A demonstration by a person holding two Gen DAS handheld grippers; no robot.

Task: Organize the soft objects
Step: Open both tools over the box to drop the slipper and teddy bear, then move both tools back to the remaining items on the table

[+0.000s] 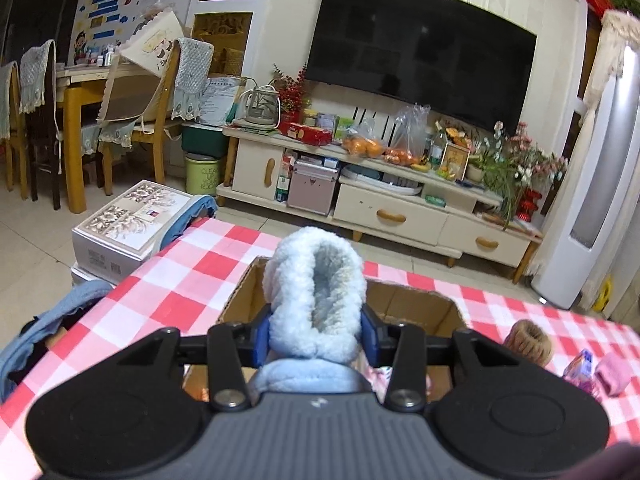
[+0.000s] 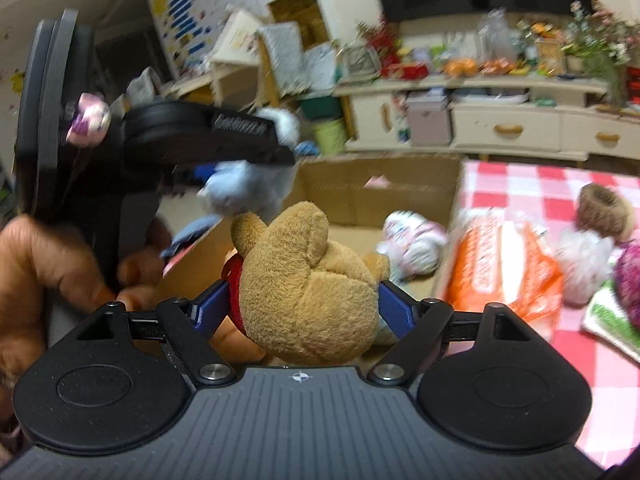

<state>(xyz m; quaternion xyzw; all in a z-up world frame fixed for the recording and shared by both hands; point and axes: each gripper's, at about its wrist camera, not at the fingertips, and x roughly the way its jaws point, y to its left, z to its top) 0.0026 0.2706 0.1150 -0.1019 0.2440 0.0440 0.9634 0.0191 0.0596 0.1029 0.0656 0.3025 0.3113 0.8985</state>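
My left gripper (image 1: 316, 332) is shut on a fluffy light-blue slipper (image 1: 316, 292) and holds it above the open cardboard box (image 1: 416, 304). It also shows in the right wrist view (image 2: 244, 192), at the left above the box (image 2: 380, 188). My right gripper (image 2: 308, 300) is shut on a tan teddy bear (image 2: 308, 280) with a red collar, held over the box's near edge. A white-and-pink soft bundle (image 2: 412, 244) lies inside the box.
The box stands on a red-and-white checked tablecloth (image 1: 180, 280). To its right lie a brown knitted item (image 2: 604, 208), an orange plastic bag (image 2: 500, 264), a white fluffy piece (image 2: 584, 260) and a pink sock (image 1: 612, 372). A TV cabinet (image 1: 392, 200) stands behind.
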